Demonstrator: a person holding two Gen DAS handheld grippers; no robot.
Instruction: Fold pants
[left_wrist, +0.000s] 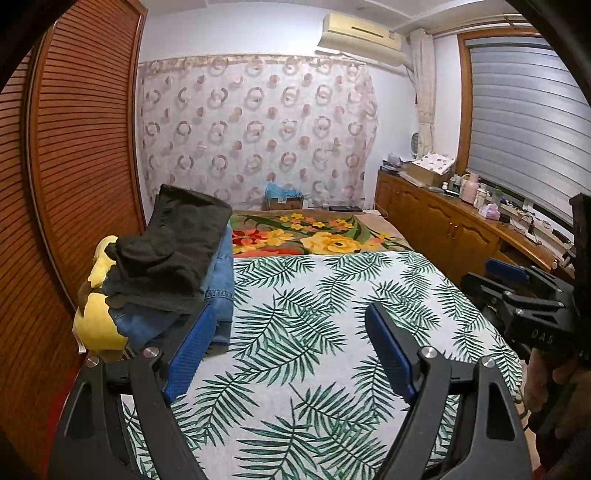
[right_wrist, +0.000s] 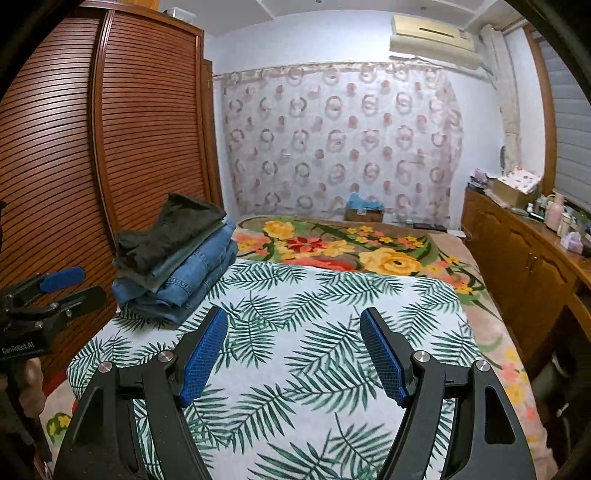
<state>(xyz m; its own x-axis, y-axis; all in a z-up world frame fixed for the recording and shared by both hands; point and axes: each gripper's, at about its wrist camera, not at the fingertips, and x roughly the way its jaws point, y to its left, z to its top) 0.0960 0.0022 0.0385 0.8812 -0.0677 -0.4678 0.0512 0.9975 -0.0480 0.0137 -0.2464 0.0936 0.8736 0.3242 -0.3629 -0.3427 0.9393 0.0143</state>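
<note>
A pile of folded pants (left_wrist: 173, 266) sits at the left edge of the bed, dark ones on top of blue jeans (right_wrist: 192, 273). The pile (right_wrist: 173, 258) lies on a leaf-print sheet (left_wrist: 314, 332). My left gripper (left_wrist: 291, 314) stands open over the sheet, its left pad close beside the pile, nothing between its fingers. My right gripper (right_wrist: 293, 317) is also open and empty above the sheet (right_wrist: 314, 369), to the right of the pile. Each gripper shows at the edge of the other's view: the right gripper (left_wrist: 517, 280) and the left gripper (right_wrist: 62, 284).
A yellow plush toy (left_wrist: 98, 321) lies under the pile at the bed's left edge. A louvred wooden wardrobe (right_wrist: 110, 147) stands close on the left. A floral blanket (left_wrist: 314, 236) covers the far bed. Wooden cabinets (right_wrist: 524, 266) with small items run along the right.
</note>
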